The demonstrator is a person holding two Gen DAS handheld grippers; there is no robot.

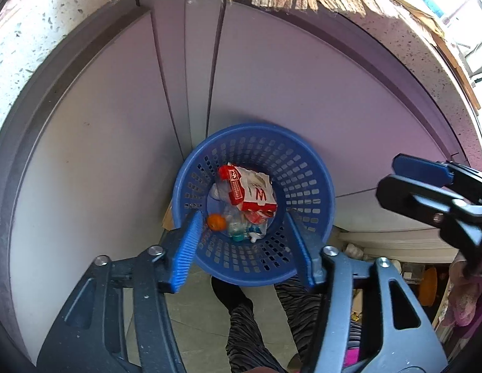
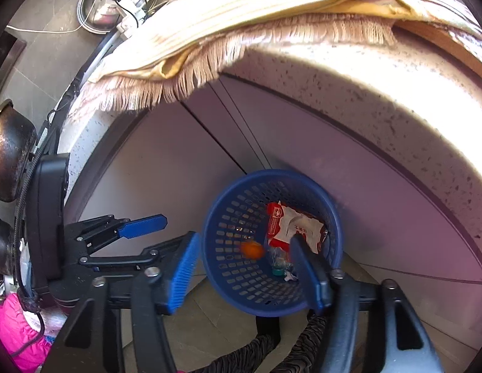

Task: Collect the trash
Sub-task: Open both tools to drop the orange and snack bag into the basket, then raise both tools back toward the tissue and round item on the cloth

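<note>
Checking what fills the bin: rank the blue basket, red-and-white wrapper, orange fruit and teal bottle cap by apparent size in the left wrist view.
1. blue basket
2. red-and-white wrapper
3. orange fruit
4. teal bottle cap, only slightly smaller than the fruit and partly buried, so that last pair is uncertain.

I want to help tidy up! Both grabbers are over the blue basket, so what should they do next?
Probably lift both away to fetch more trash. The left gripper and right gripper stand open with nothing between the fingers, and the orange piece and red-and-white wrapper are already in the basket.
</note>
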